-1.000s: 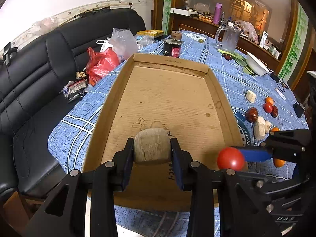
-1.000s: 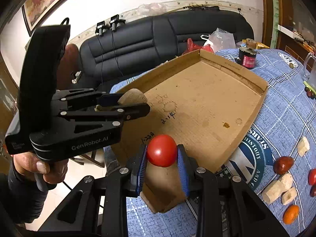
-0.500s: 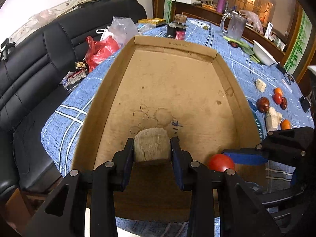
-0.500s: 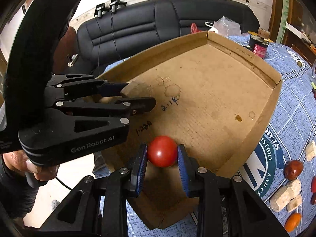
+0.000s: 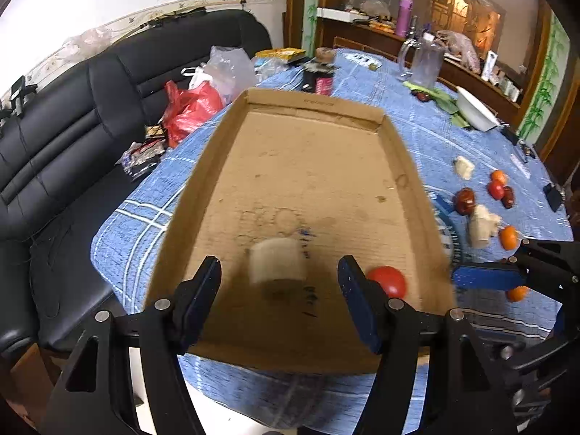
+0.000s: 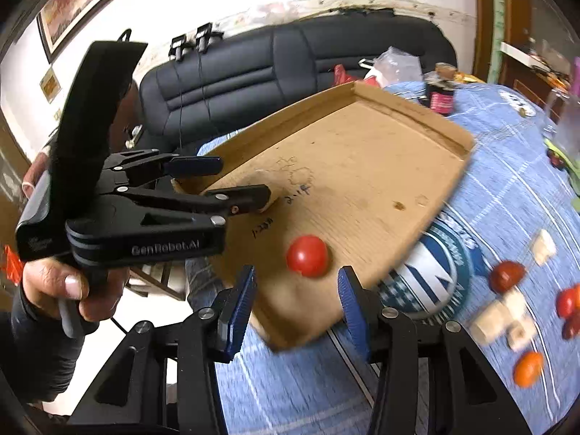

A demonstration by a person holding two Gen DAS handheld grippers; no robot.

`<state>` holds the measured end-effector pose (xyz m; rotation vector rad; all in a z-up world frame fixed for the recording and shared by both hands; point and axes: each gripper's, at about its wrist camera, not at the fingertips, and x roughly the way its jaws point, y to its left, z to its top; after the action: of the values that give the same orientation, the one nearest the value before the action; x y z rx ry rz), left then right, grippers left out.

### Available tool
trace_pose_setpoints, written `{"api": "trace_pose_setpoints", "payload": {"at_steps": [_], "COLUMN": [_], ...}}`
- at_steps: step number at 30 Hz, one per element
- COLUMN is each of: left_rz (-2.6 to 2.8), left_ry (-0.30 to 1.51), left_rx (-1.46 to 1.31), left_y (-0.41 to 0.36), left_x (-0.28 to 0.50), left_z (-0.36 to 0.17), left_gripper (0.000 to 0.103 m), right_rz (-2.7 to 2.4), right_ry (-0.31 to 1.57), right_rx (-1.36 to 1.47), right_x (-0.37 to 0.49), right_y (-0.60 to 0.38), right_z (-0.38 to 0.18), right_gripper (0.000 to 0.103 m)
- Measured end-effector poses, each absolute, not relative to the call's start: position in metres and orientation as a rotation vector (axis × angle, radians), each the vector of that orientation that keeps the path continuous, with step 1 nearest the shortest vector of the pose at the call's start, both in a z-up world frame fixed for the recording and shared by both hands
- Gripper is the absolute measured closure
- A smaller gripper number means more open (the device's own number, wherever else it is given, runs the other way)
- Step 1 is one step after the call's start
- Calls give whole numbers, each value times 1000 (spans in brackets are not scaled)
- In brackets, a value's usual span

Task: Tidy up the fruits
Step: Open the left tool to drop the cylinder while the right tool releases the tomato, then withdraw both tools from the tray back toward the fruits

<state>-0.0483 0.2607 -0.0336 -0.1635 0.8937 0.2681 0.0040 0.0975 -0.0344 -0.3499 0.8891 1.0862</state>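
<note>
A shallow cardboard tray (image 5: 319, 159) (image 6: 366, 166) lies on the blue tablecloth. A pale beige chunk (image 5: 277, 259) rests on the tray floor near its front, between and just past the open fingers of my left gripper (image 5: 279, 290). A red tomato (image 5: 388, 281) (image 6: 307, 256) lies on the tray floor to its right. My right gripper (image 6: 295, 301) is open, its fingers either side of and just behind the tomato. The left gripper also shows in the right wrist view (image 6: 232, 181), held in a hand.
Loose fruits lie on the cloth right of the tray: dark red ones (image 5: 464, 199) (image 6: 507, 275), orange ones (image 5: 507, 237) (image 6: 527, 368), pale chunks (image 5: 482, 224) (image 6: 507, 311). A black sofa (image 5: 72, 137) with bags sits left; a glass jug (image 5: 422, 61) and white bowl (image 5: 475, 110) stand far back.
Both grippers have opened. The beige chunk and the tomato, held above the tray before, now lie on the tray floor. Both grippers have drawn back a little.
</note>
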Motion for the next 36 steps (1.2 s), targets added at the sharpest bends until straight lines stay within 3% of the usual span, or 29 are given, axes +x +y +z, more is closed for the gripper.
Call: {"api": "trace_pose_setpoints", "payload": {"at_steps": [21, 32, 34, 36], "left_rz": [-18, -80, -89, -102], "left_ry": [934, 979, 989, 997], "left_rx": [-75, -67, -67, -66], "left_y": [123, 88, 84, 78], "left_x": [-27, -7, -2, 4], "left_z": [-28, -37, -38, -40], "left_gripper": [37, 37, 37, 37], "right_rz": [747, 764, 758, 718], "right_ry": [917, 922, 915, 894], "right_rx": [-77, -213, -268, -312], "right_x": [35, 27, 27, 26], "right_y": [-95, -66, -54, -52], "right_z": [-45, -71, -79, -81], "right_gripper": [55, 55, 56, 71]}}
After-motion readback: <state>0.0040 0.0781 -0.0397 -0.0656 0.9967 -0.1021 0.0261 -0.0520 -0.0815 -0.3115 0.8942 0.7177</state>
